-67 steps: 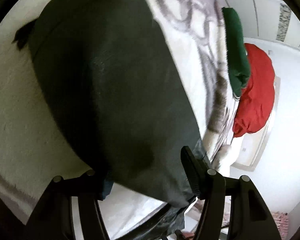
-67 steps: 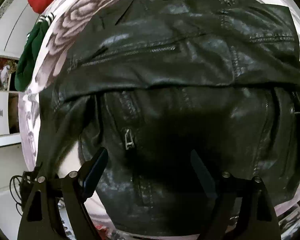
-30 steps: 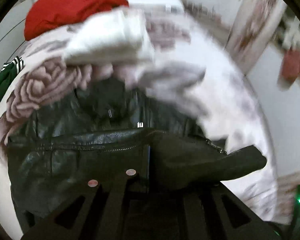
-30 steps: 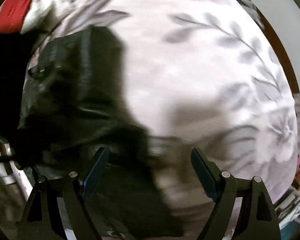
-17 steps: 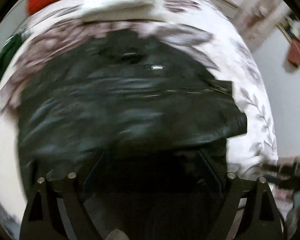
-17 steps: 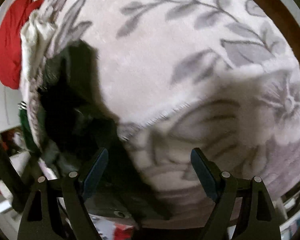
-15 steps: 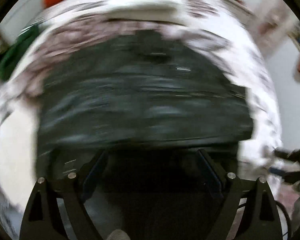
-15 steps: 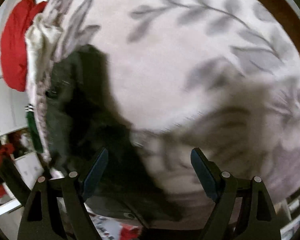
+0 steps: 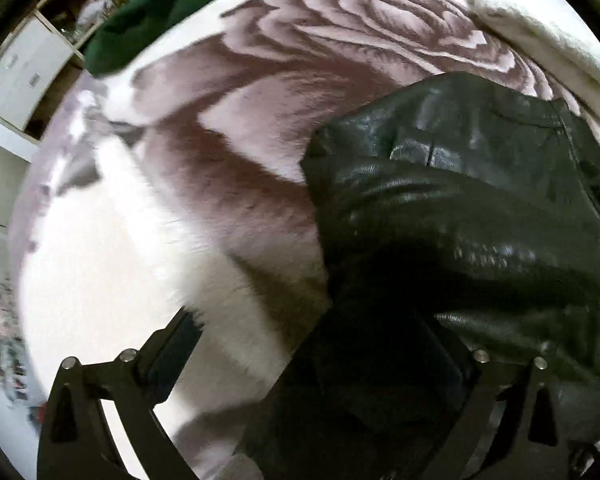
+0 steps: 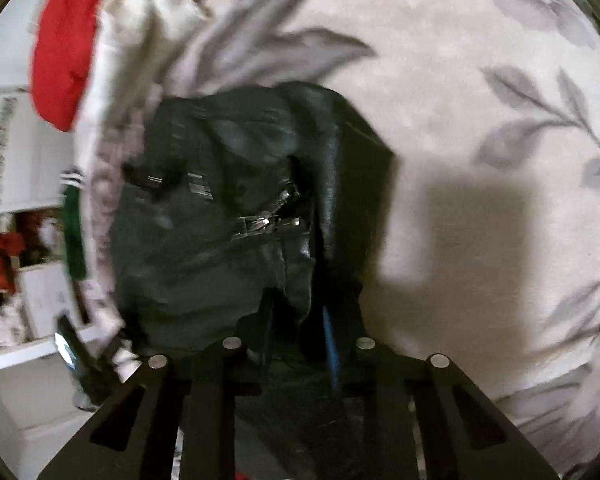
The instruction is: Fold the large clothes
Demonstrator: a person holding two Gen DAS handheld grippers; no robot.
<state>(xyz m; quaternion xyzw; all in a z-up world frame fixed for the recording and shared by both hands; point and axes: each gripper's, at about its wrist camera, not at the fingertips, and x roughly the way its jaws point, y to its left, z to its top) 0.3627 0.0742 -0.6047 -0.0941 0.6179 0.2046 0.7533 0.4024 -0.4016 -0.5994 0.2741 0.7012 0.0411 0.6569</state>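
Note:
A black leather jacket lies folded on the floral blanket; it fills the right half of the left wrist view. My left gripper is open, its jaws wide apart, with the jacket's near edge lying across its right side. In the right wrist view the jacket hangs bunched, its zipper and buckle showing. My right gripper is shut on the jacket's edge, its jaws close together with leather pinched between them.
A green garment and a white folded cloth lie at the far edge of the blanket. A red garment lies at the far left. White cabinets stand beyond the bed. Pale blanket spreads to the right.
My right gripper was open over the blanket; now it is shut on the jacket's edge. My left gripper has swung left, so the jacket now sits at its right side.

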